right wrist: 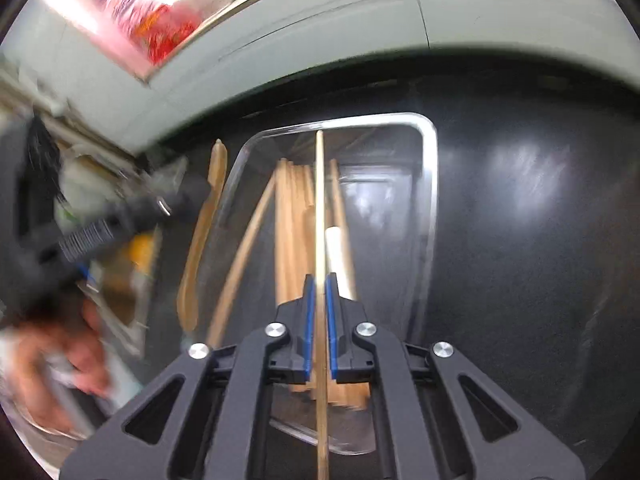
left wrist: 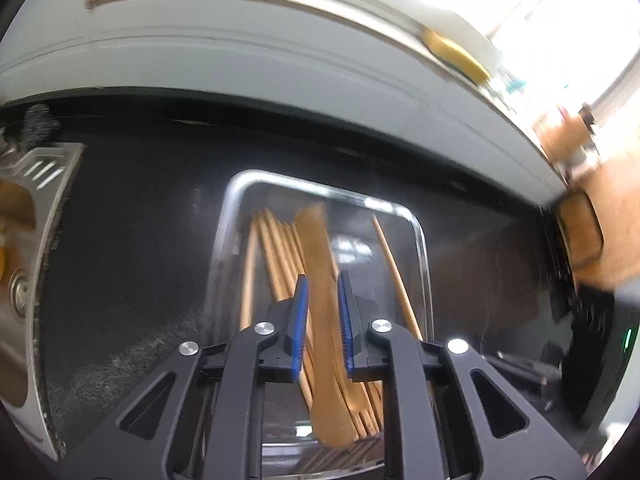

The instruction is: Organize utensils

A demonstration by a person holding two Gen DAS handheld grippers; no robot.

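Observation:
A clear plastic tray (left wrist: 420,236) sits on a black counter and holds several wooden chopsticks (left wrist: 276,248). My left gripper (left wrist: 323,296) is shut on a flat wooden spoon (left wrist: 320,264) and holds it over the tray. In the right wrist view the same tray (right wrist: 430,184) lies ahead with chopsticks (right wrist: 292,216) and a white utensil (right wrist: 338,252) inside. My right gripper (right wrist: 320,284) is shut on a single wooden chopstick (right wrist: 319,200) above the tray. The wooden spoon (right wrist: 200,236) and the left gripper (right wrist: 160,204) appear blurred at the tray's left.
A steel sink (left wrist: 28,264) with a slotted edge lies at the far left. A pale wall ledge (left wrist: 280,56) runs behind the black counter (left wrist: 132,264), with a yellow sponge (left wrist: 456,54) on it. A hand (right wrist: 76,352) is at lower left.

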